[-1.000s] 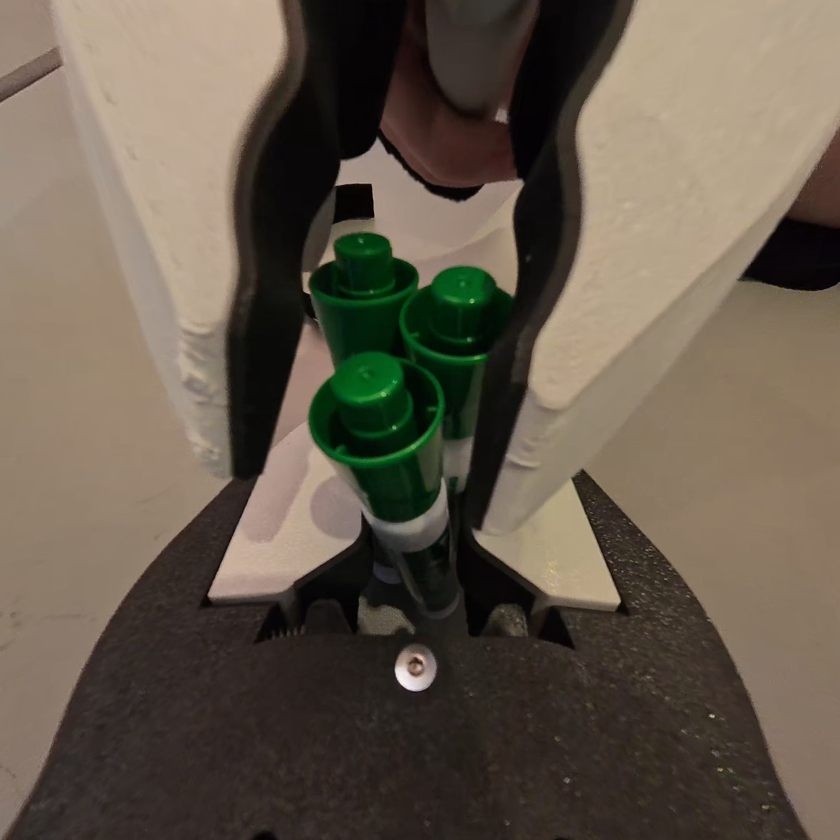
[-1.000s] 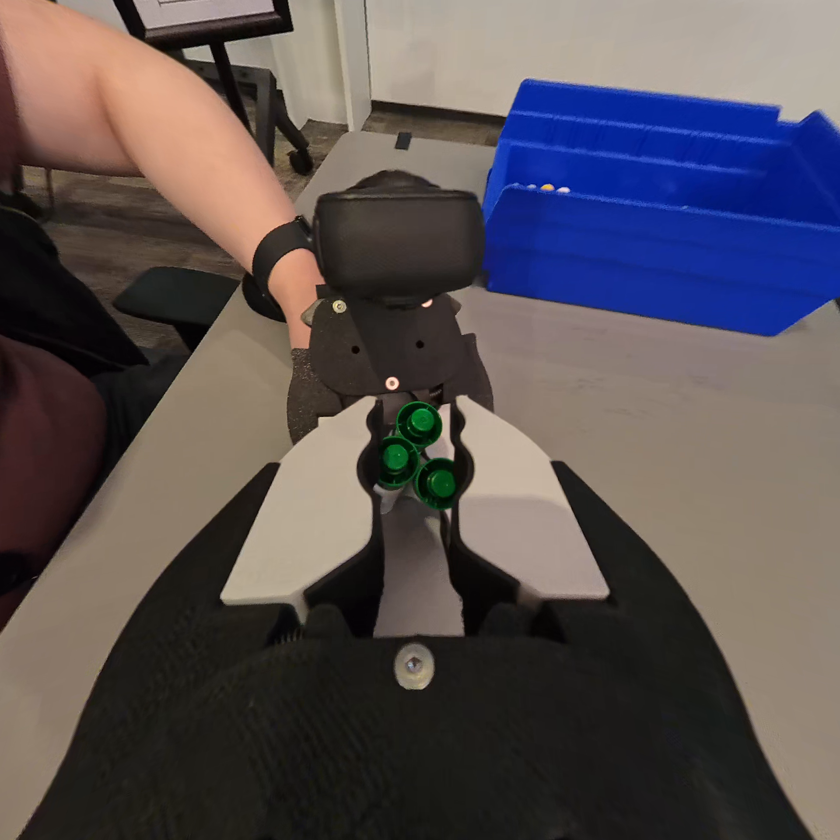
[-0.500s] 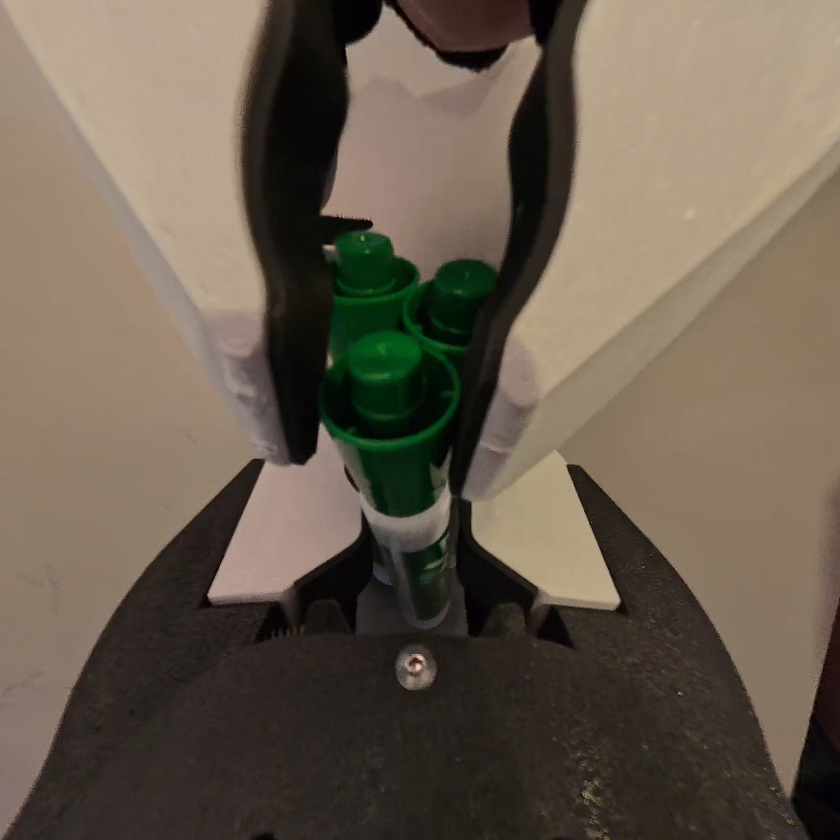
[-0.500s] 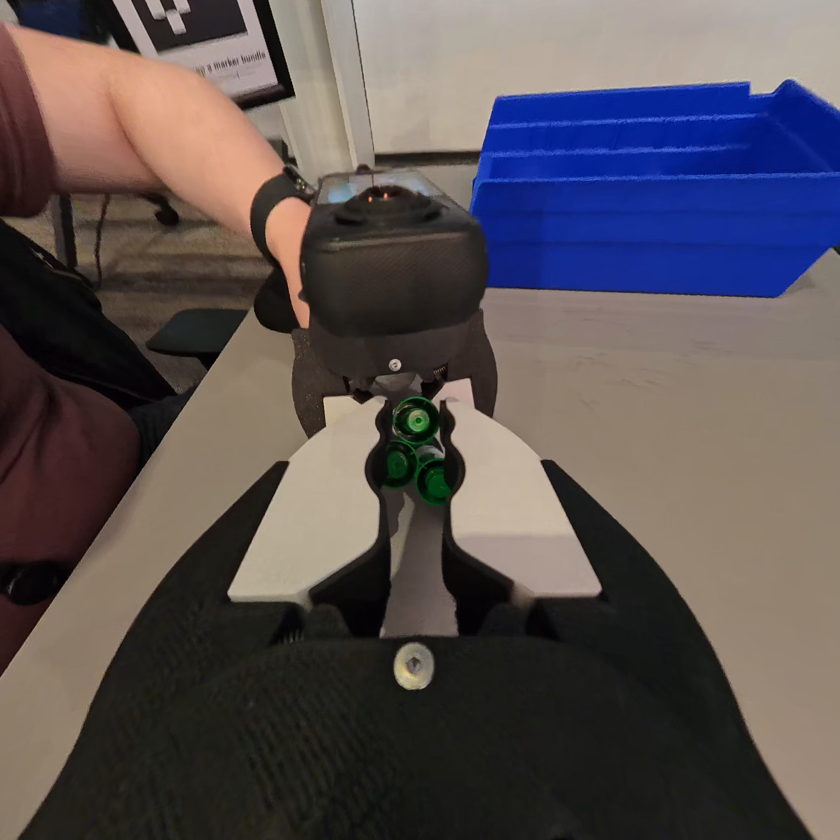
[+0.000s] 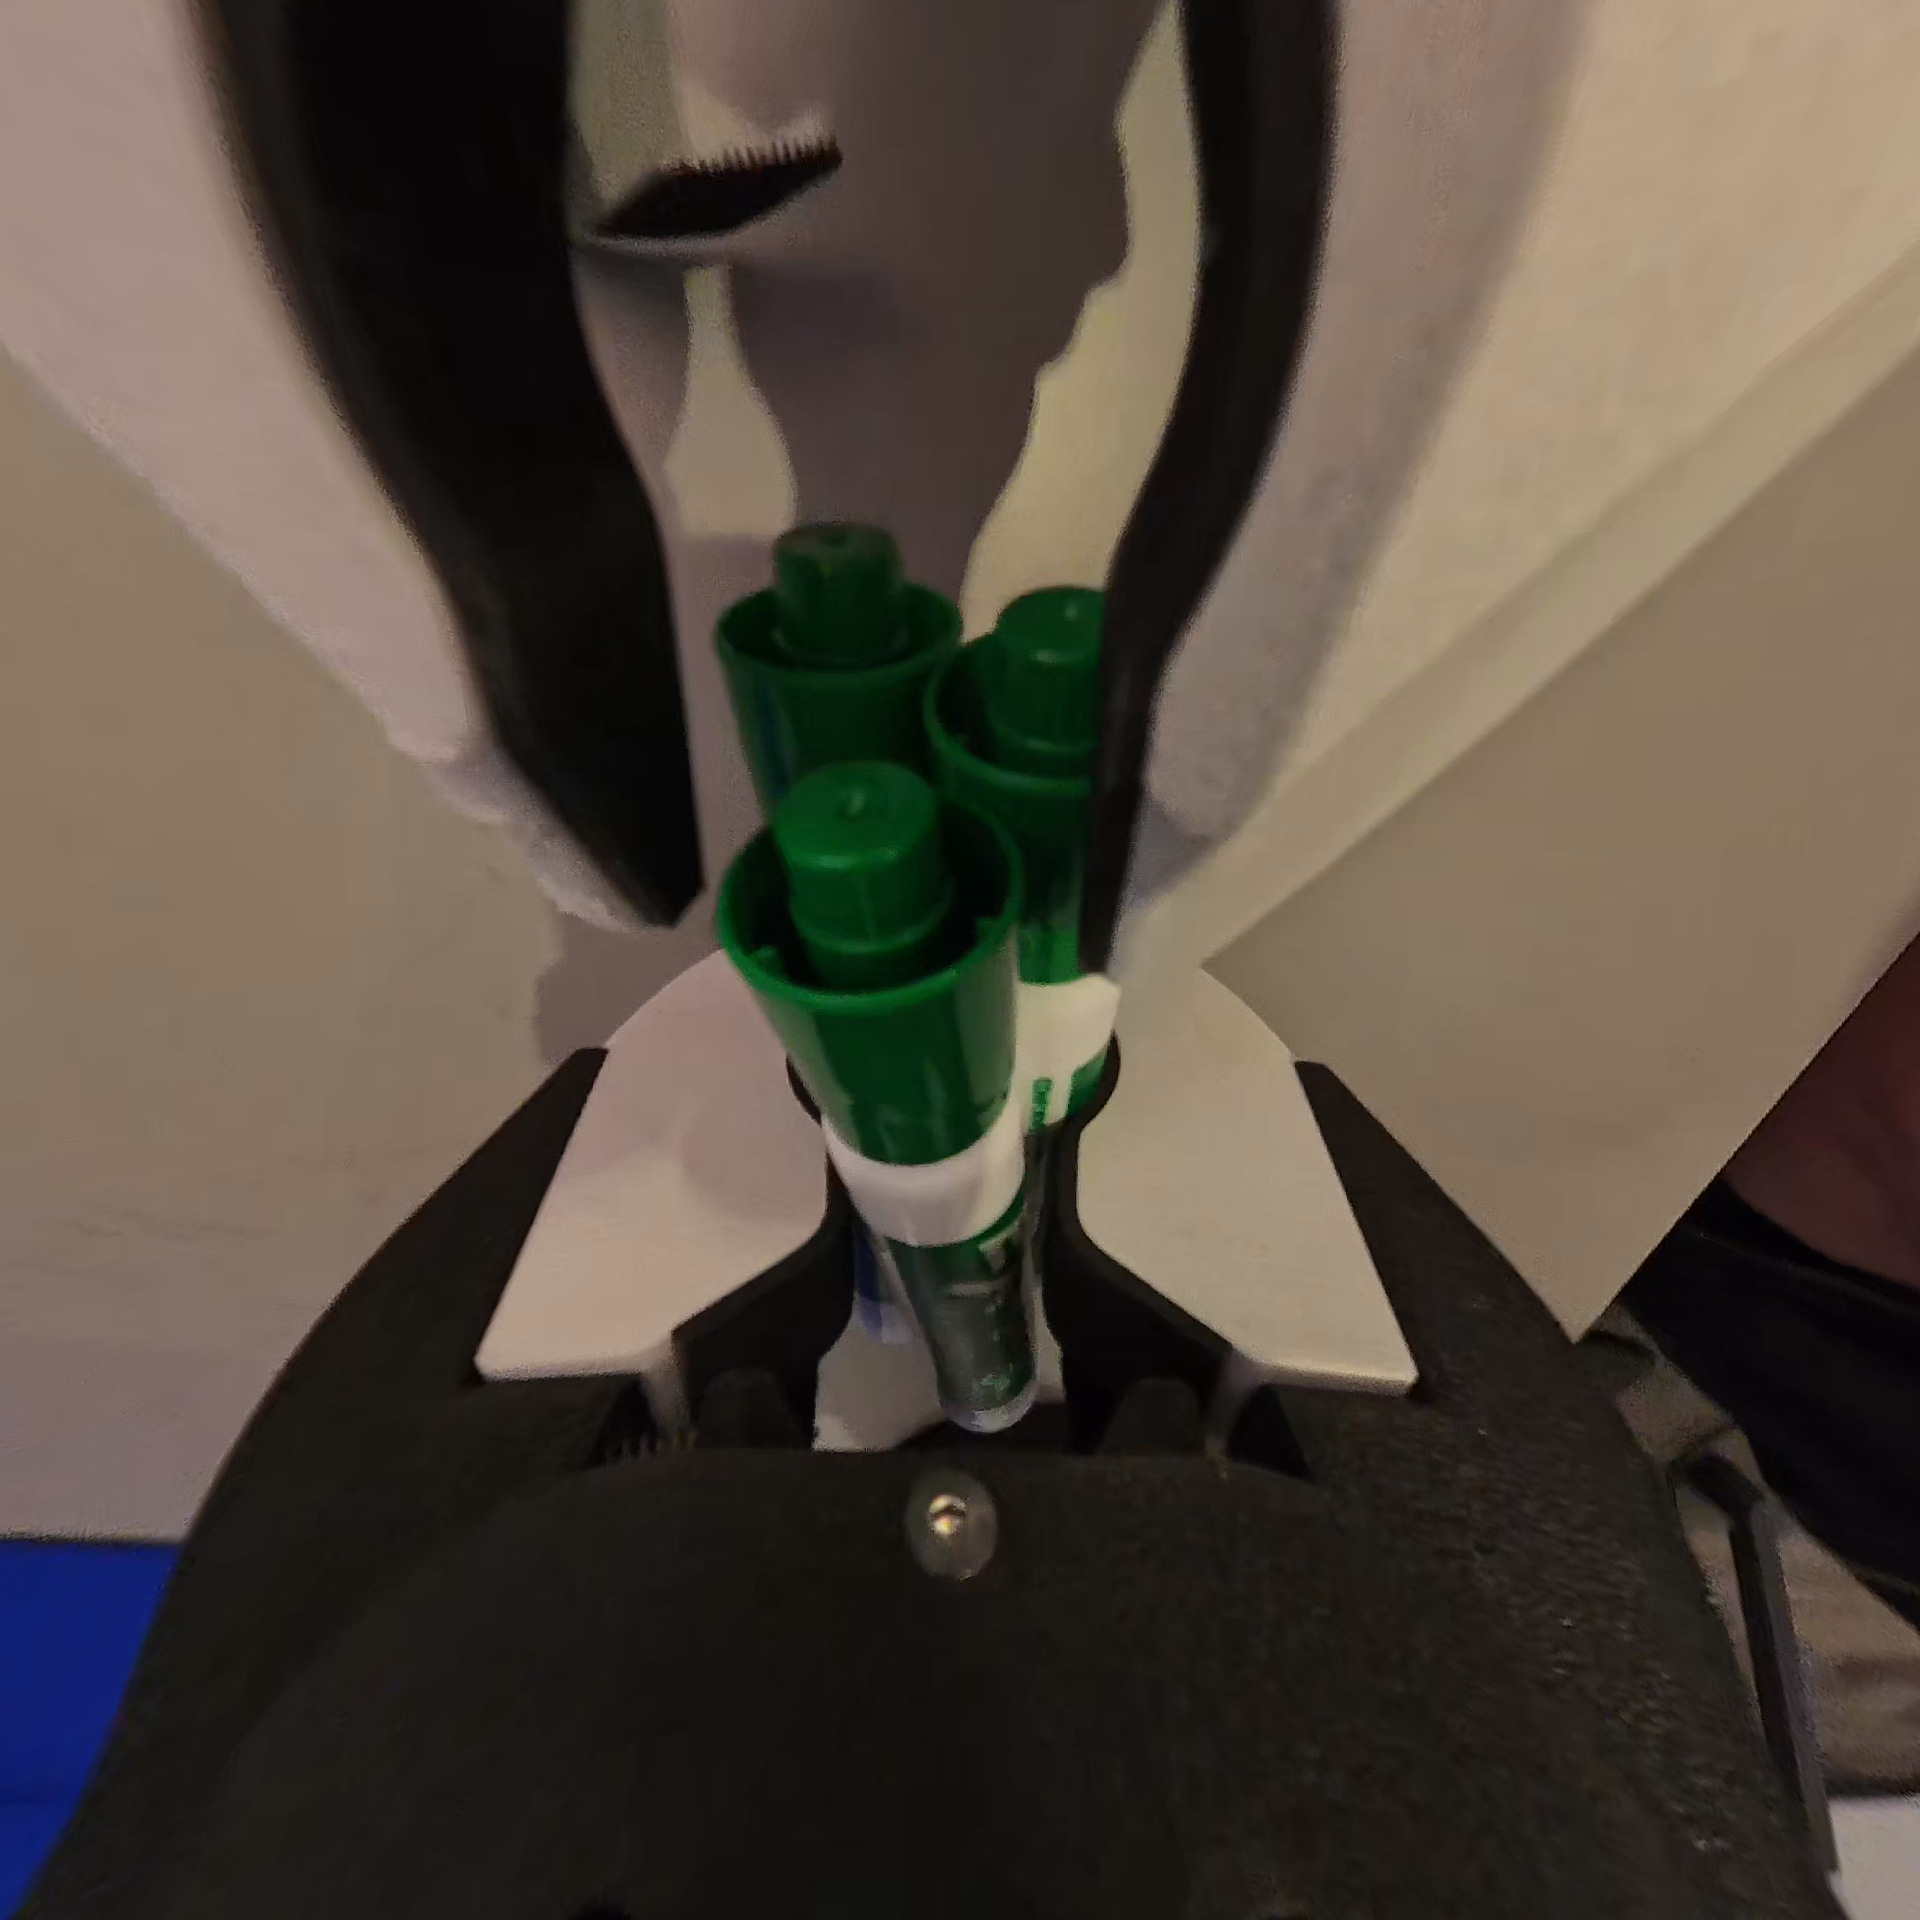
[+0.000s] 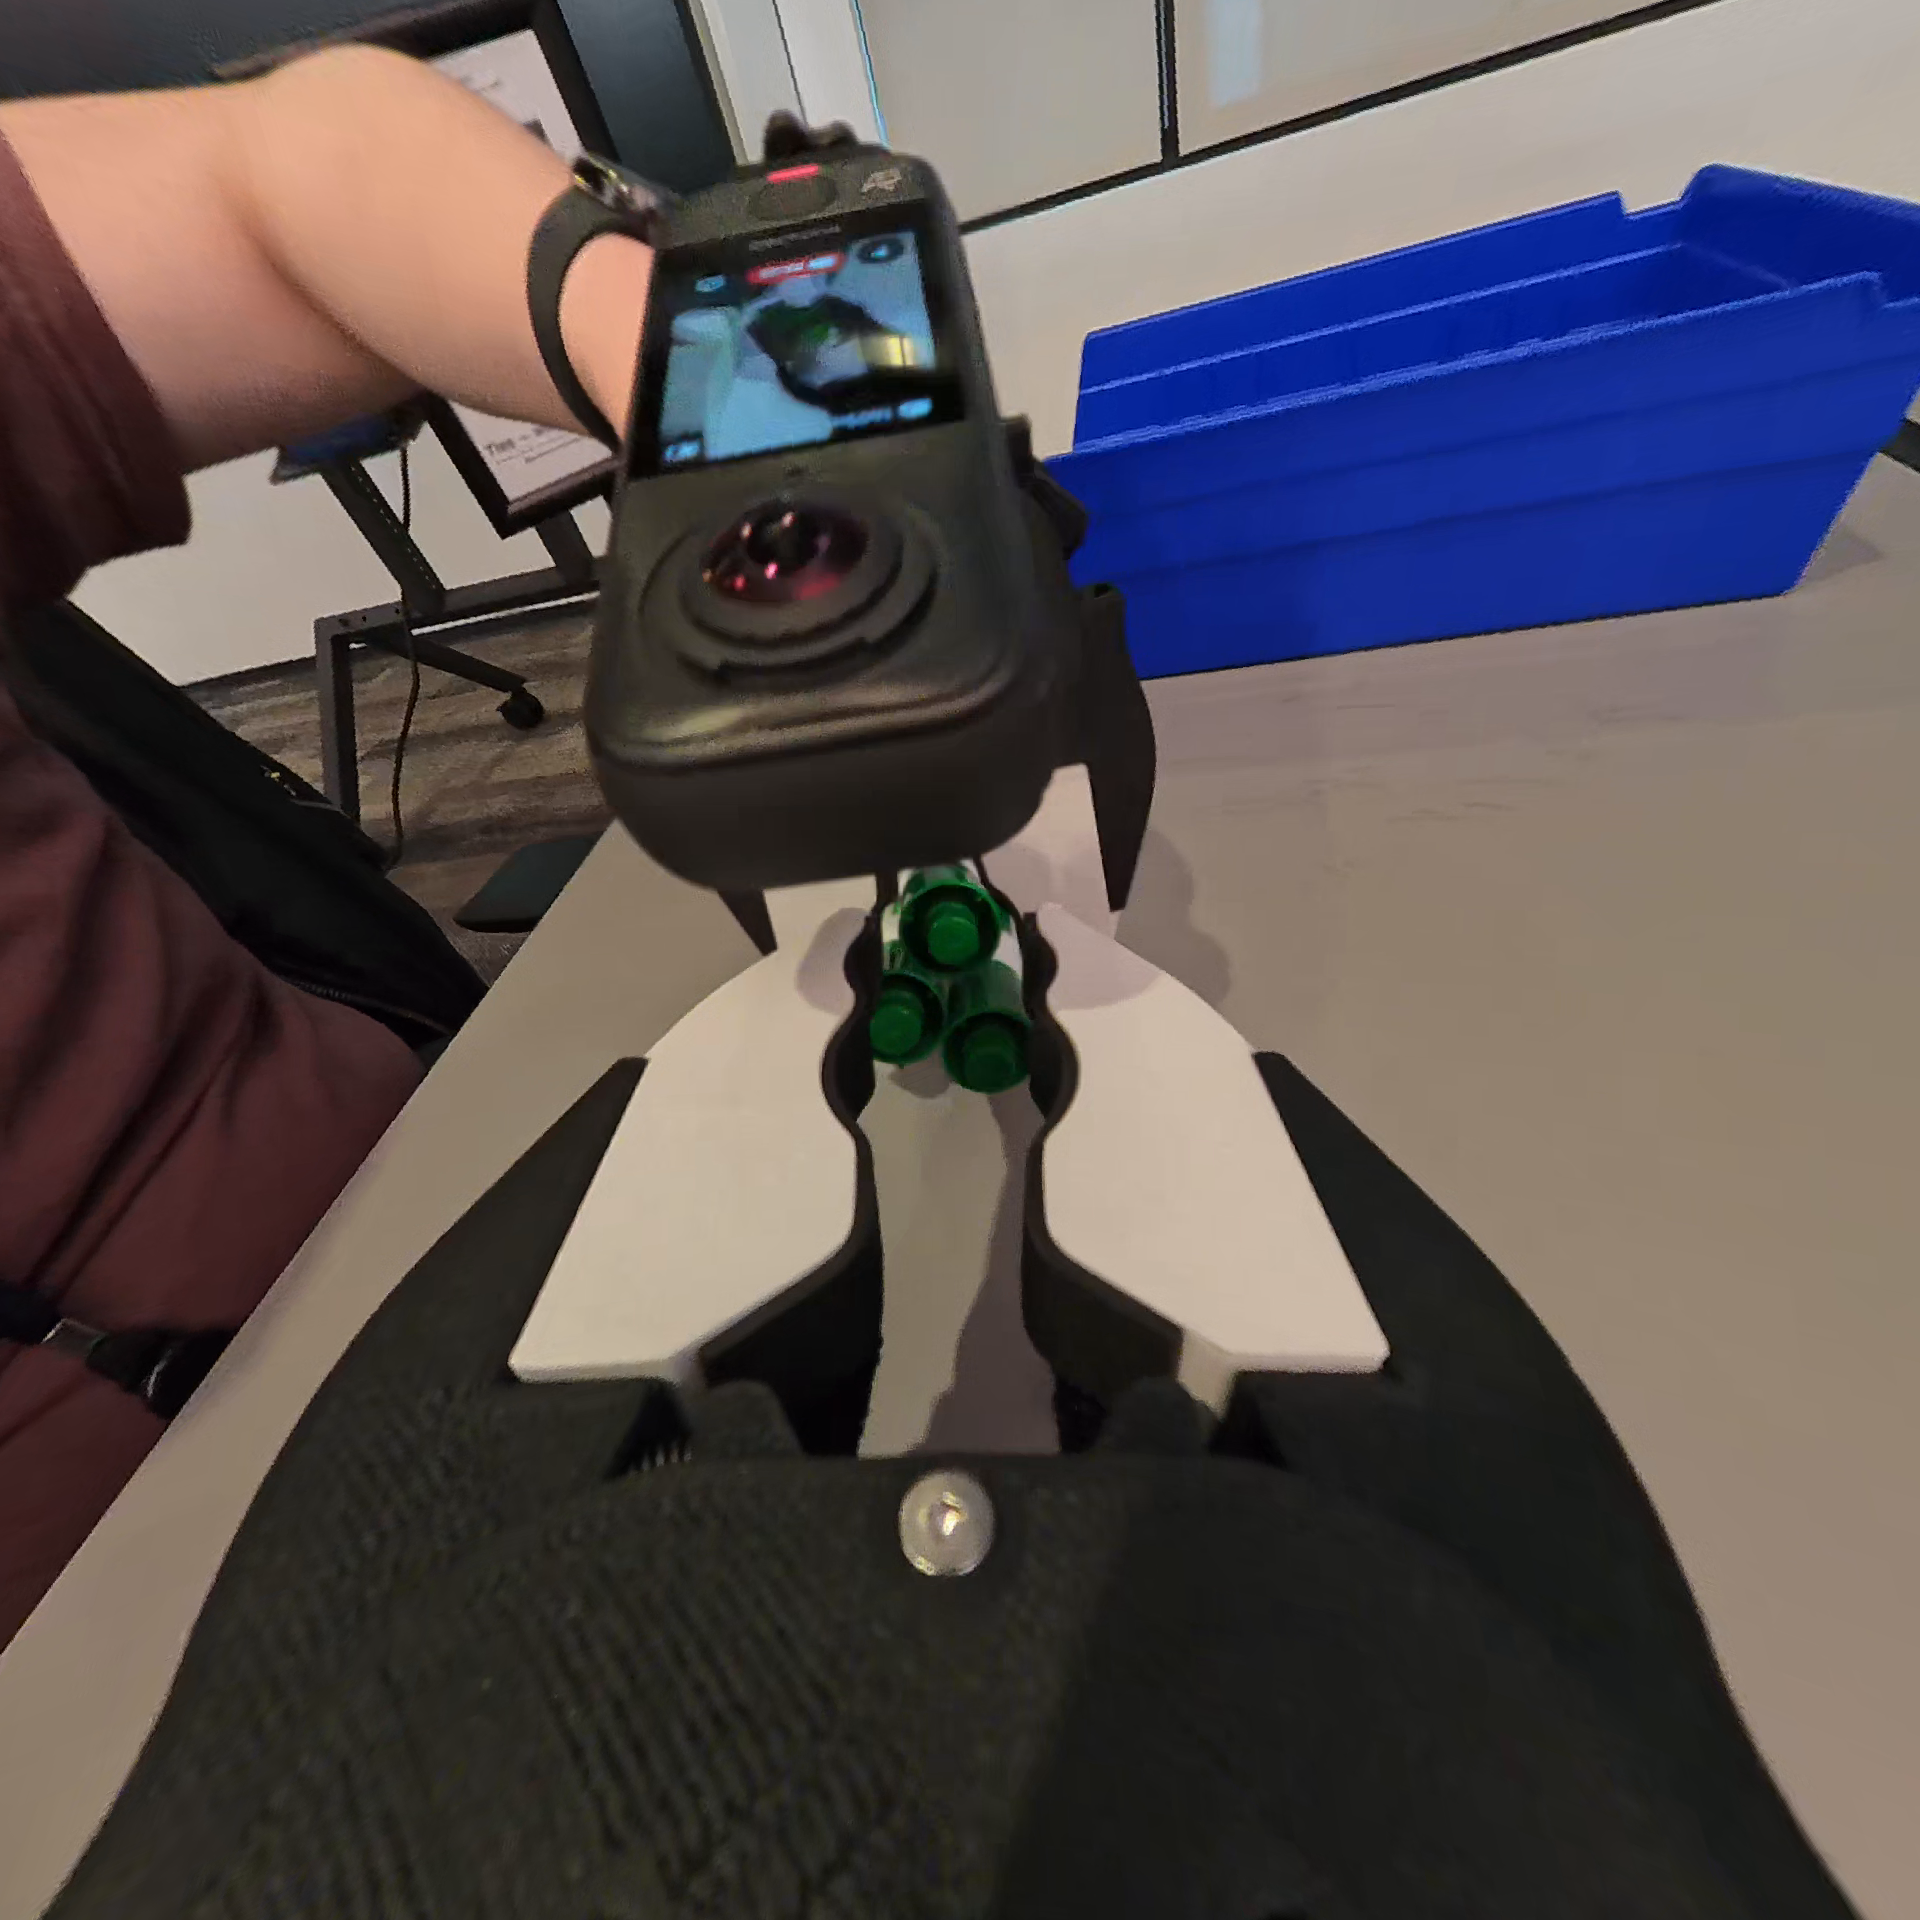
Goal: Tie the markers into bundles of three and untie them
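Three green markers [image 5: 883,956] sit as a cluster, caps toward my left camera, held in the air between my two tools above the desk [image 6: 1507,935], near its left edge. No band or tie is visible in either view, so I judge the bundle is kept together by grip alone. My left gripper [image 5: 940,1132] is clamped on the barrels just behind the caps; its white fingers press against the cluster on both sides. My right gripper [image 6: 951,997] faces it from the opposite end. In the right wrist view its black pads flank the three marker ends with little gap, and in the left wrist view the pad on the right of the picture lies against a cap while the other stands off, so I cannot tell whether it truly grips. A blue bin [image 6: 1507,436] rests at the far right of the desk, well apart. My left forearm [image 6: 343,270] reaches in from the left. Risk: with nothing binding them, any slackening of the left grip would let the markers splay or slide out lengthwise and drop onto the desk. Uneven pressure on round barrels could roll one out of the triangle.
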The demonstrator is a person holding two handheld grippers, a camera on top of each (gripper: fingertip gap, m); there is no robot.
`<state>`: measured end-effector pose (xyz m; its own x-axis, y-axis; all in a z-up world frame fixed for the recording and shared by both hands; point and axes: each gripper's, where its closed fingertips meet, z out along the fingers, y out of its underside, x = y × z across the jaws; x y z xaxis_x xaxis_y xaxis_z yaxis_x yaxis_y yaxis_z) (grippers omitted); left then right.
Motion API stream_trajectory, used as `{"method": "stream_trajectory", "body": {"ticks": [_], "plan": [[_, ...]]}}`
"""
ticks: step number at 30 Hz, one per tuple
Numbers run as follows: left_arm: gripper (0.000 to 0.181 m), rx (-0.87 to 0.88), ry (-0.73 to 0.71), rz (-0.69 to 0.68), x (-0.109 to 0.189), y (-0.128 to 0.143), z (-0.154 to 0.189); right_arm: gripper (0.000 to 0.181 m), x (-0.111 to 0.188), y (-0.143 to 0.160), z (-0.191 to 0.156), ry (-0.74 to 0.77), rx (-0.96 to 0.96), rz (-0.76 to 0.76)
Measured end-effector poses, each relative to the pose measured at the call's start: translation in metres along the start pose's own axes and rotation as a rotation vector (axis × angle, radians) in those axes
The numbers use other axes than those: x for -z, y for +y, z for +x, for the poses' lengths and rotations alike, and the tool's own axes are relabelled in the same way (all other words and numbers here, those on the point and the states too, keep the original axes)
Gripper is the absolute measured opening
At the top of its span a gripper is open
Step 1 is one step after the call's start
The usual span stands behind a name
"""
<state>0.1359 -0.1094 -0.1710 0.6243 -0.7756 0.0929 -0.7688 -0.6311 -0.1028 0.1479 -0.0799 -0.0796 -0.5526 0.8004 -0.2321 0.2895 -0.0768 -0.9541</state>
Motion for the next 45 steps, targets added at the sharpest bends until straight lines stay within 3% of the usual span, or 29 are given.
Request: {"method": "stream_trajectory", "body": {"ticks": [7,19,23,27,32,37,42,45], "plan": [[0.041,-0.036,-0.017,-0.237,0.003,0.028,-0.009,0.026,0.009,0.000,0.005,-0.009,-0.042,0.041],[0.041,-0.023,-0.036,-0.219,0.019,0.023,-0.018,0.046,0.015,0.014,0.008,0.067,0.023,-0.056],[0.041,-0.032,-0.049,-0.225,0.025,0.027,-0.020,0.047,0.044,0.028,0.029,0.240,0.048,-0.160],[0.041,-0.022,-0.073,-0.216,0.033,0.031,-0.026,0.039,0.068,0.054,0.046,0.462,0.013,-0.311],[0.041,-0.018,-0.091,-0.212,0.036,0.037,-0.030,0.037,0.081,0.075,0.061,0.576,0.138,-0.499],[0.041,-0.027,-0.094,-0.217,0.037,0.041,-0.027,0.037,0.088,0.066,0.075,0.571,0.208,-0.526],[0.041,-0.013,-0.102,-0.198,0.041,0.040,-0.031,0.032,0.092,0.084,0.090,0.517,0.055,-0.640],[0.041,-0.018,-0.107,-0.183,0.042,0.038,-0.034,0.011,0.093,0.096,0.093,0.507,0.000,-0.645]]}}
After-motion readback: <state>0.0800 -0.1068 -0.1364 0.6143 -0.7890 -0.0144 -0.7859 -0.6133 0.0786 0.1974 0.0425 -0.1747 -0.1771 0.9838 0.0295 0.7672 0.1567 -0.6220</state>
